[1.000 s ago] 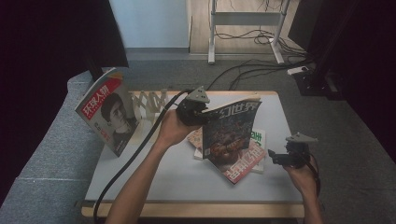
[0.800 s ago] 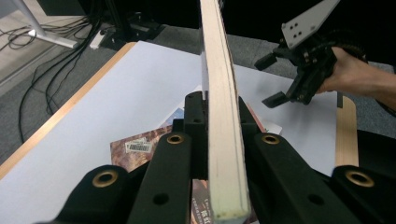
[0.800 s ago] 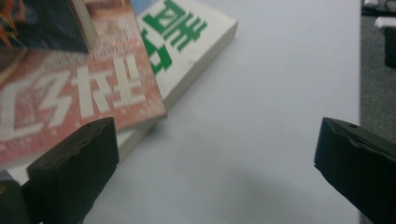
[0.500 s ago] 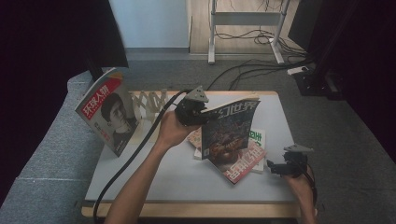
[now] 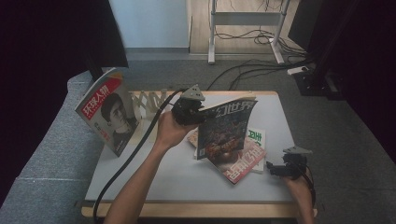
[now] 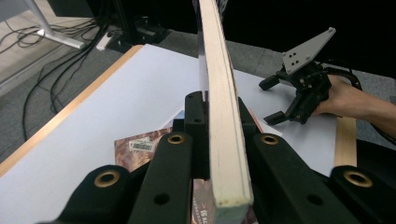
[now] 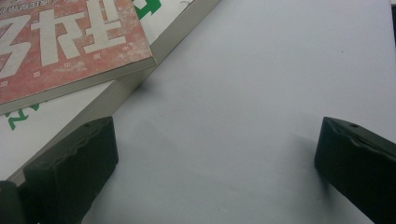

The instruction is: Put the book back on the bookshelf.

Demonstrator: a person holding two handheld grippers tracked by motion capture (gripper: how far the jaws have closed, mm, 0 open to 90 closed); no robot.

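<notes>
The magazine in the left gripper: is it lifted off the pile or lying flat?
Lifted. The magazine stands nearly upright, pinched at its edge by the left gripper, above the pile on the table.

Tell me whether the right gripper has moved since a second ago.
Yes. In the high view the right gripper has dropped toward the near edge of the table, now lower beside the stacked magazines than before, its jaws open wide.
</notes>
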